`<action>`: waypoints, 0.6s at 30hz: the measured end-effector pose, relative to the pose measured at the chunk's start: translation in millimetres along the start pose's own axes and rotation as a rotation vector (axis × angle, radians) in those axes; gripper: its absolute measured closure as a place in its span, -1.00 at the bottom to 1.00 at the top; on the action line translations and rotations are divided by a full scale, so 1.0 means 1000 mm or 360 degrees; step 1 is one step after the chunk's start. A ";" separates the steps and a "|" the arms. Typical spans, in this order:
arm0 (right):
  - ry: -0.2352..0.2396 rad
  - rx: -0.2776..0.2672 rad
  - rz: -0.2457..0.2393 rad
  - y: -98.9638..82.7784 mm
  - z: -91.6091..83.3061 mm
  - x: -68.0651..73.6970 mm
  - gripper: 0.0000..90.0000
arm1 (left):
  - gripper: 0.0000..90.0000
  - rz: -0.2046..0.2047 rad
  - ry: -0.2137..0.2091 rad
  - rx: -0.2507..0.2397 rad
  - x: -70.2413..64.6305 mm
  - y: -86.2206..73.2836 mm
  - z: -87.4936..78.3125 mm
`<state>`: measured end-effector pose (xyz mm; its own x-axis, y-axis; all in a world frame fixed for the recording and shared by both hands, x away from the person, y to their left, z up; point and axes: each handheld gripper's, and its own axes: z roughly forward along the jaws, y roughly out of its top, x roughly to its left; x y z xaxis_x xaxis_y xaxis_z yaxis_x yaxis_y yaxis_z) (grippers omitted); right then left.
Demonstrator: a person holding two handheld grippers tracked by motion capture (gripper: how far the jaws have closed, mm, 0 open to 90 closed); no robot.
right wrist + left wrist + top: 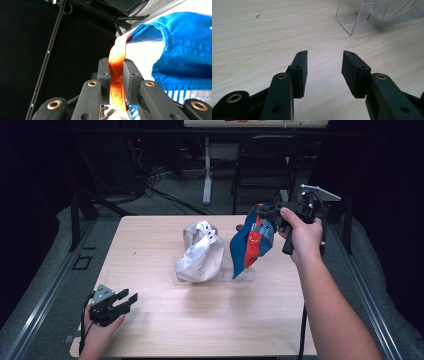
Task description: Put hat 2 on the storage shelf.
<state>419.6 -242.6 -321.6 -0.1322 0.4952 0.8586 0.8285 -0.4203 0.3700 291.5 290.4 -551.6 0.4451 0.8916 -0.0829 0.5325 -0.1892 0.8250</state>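
The right gripper (267, 213) is clamped on the blue-and-orange cloth's (251, 244) orange strap, lifting it above the clear acrylic stand (248, 276) — a white cloth (201, 254) sits beside. The left gripper (127, 302) (jaws apart) rests on the table (210, 320).

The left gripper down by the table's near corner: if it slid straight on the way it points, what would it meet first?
Probably the clear acrylic stand. The left gripper, jaws open, has bare pale wooden table ahead, with the stand slightly right of its line, so it might just pass.

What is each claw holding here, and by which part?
The right claw is clamped on the orange strap of the blue garment, lifting it. The left claw is open and holds nothing.
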 end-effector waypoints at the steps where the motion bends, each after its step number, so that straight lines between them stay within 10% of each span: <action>1: -0.0005 0.0005 -0.0007 0.001 -0.001 0.000 0.74 | 0.26 -0.0001 0.0000 -0.0001 0.000 0.000 0.000; 18: -0.0073 0.0103 0.0001 -0.011 0.026 -0.008 0.73 | 0.26 0.0002 -0.0003 -0.0005 0.000 0.001 -0.001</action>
<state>425.6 -222.7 -341.9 -0.1079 0.5299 0.8412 0.8621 -0.3715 0.3446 291.4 290.7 -550.9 0.4472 0.8906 -0.0830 0.5297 -0.1890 0.8269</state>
